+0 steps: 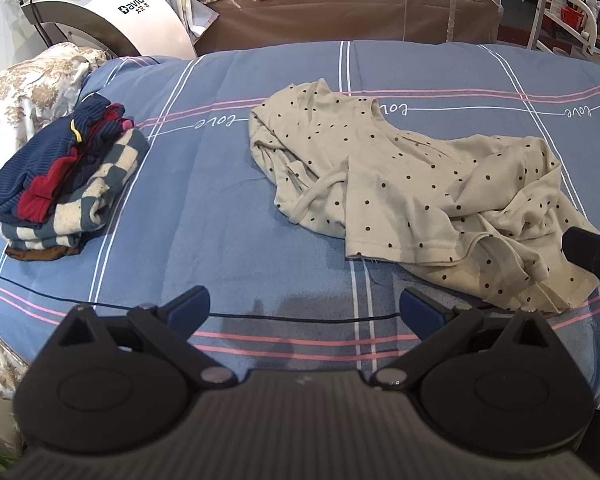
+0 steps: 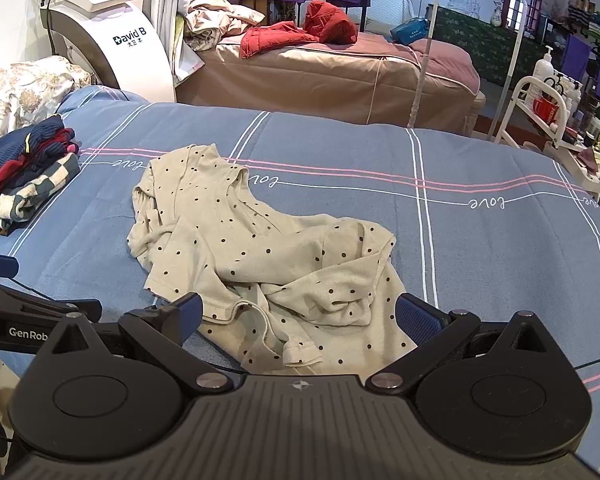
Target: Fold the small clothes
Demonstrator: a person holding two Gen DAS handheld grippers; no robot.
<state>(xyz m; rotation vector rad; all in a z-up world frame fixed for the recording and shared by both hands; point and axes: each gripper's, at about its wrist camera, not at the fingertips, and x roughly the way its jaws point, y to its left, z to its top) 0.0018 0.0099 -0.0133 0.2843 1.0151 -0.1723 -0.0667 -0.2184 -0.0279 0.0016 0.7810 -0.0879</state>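
Jaws of the left gripper and right gripper are spread wide, holding nothing. The dotted shirt lies crumpled mid-bed, near the right gripper. Risk: pinching several bunched layers, or the bedsheet, together. Open room lies right; the folded stack limits leftward travel.

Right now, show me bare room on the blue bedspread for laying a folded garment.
Free: the strip between the stack of folded clothes and the crumpled cream polka-dot shirt; also the blue striped bedspread right of the shirt. Crowded: the bed's left edge.
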